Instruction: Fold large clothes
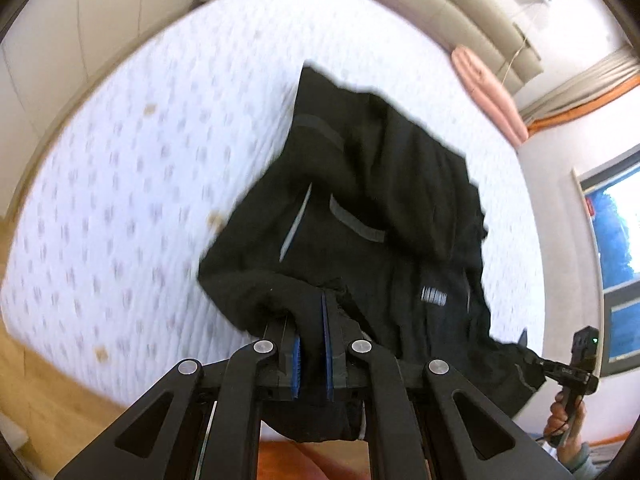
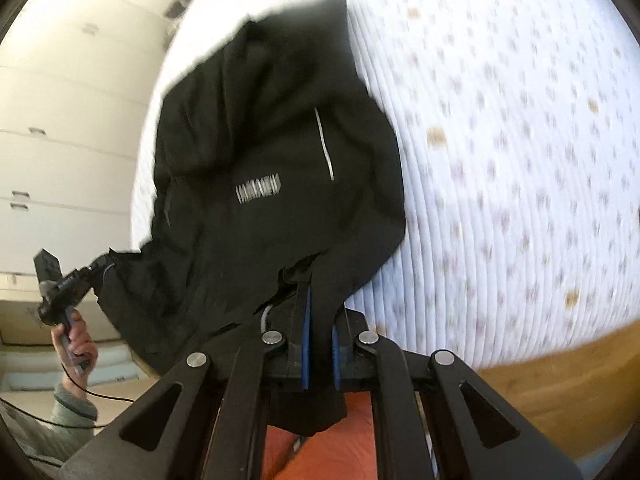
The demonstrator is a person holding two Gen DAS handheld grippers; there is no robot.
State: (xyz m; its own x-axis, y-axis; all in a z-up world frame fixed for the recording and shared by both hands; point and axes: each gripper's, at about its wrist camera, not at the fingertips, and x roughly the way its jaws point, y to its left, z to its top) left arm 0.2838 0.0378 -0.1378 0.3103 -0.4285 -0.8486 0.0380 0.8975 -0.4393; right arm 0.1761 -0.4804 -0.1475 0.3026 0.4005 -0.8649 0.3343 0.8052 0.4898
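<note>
A large black garment (image 1: 380,208) with a white printed mark and grey strips hangs above the white mattress (image 1: 120,200), stretched between both grippers. My left gripper (image 1: 310,320) is shut on a bunched edge of it, and black cloth fills the gap between the blue pads. In the right wrist view, my right gripper (image 2: 320,308) is shut on another edge of the black garment (image 2: 260,140). Each view shows the other gripper off to the side with cloth in its tip: the right gripper (image 1: 528,354) and the left gripper (image 2: 100,264), each held by a hand (image 2: 76,344).
The patterned mattress (image 2: 520,160) spreads under the garment. A pink folded cloth (image 1: 488,92) lies at its far right beside a beige headboard. White cabinets (image 2: 60,140) stand on one side and a window (image 1: 616,240) on the other. Wooden floor (image 2: 560,380) borders the bed, with orange fabric (image 2: 352,440) below the grippers.
</note>
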